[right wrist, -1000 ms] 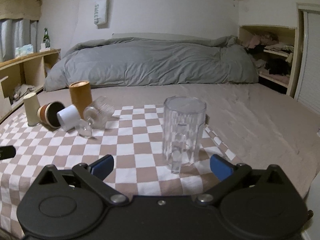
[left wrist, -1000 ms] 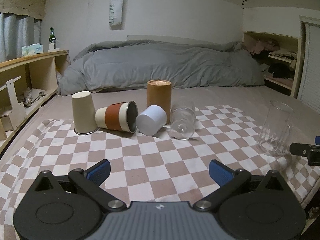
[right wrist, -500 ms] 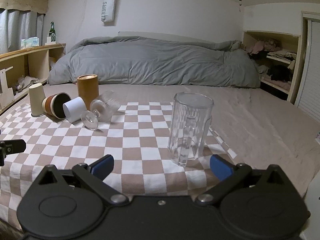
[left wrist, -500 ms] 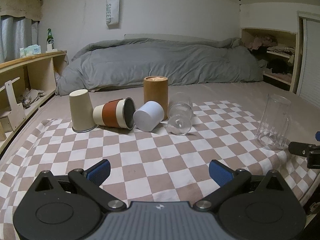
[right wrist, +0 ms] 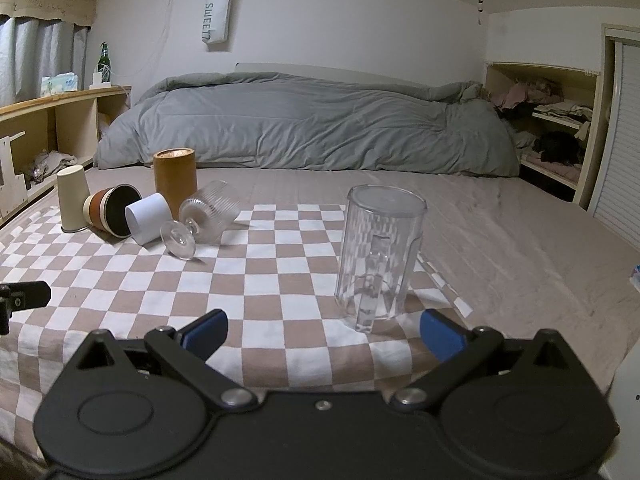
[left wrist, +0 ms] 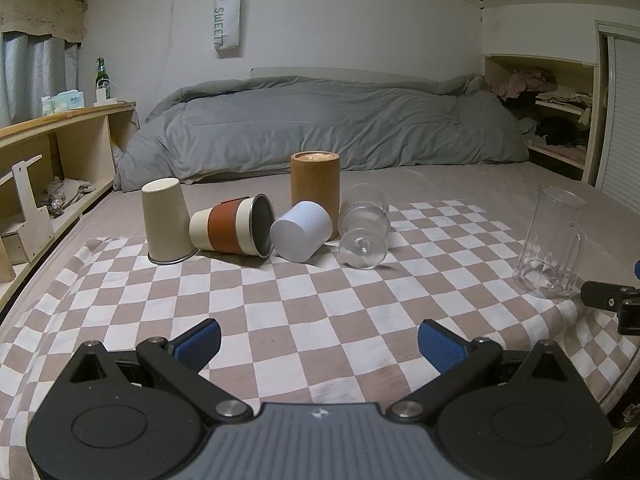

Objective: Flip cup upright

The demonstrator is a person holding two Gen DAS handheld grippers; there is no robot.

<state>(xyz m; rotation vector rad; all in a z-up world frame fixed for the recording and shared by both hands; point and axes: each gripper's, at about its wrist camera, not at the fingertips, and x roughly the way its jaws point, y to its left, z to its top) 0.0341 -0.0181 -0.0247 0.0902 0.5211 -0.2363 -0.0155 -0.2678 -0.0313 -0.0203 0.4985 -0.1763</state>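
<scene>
Judging from how things lie, the task has barely begun or is partway: the clear glass mug (right wrist: pixel 379 256), right of centre in the right wrist view, seems to stand on its mouth with its flat base uppermost, though through clear glass I cannot be sure. The right gripper (right wrist: pixel 323 327) sits low in that frame with its blue-padded jaws spread wide and holding nothing; the mug stands just beyond them. The left gripper (left wrist: pixel 319 338), at the bottom of its own frame, is likewise apart and empty, well away from the cluster of cups in the centre-left.

That cluster needs work. The cream cup (left wrist: pixel 165 220) is a smooth tapered cup standing mouth down. The banded cup (left wrist: pixel 232 227), cream with a rust-coloured sleeve and a dark interior, lies on its side. The white cup (left wrist: pixel 301 231) lies tipped with its matte base toward the camera. The ribbed stemmed glass (left wrist: pixel 363 226) lies on its side, foot forward. The tall brown cylinder (left wrist: pixel 315 186), with a cork-like surface, stands on end; I cannot tell which end is up.

All rest on a soft checkered cloth (left wrist: pixel 280 312), beige and white and slightly wrinkled, over a bed, so footing for any righted cup is likely unsteady.
</scene>
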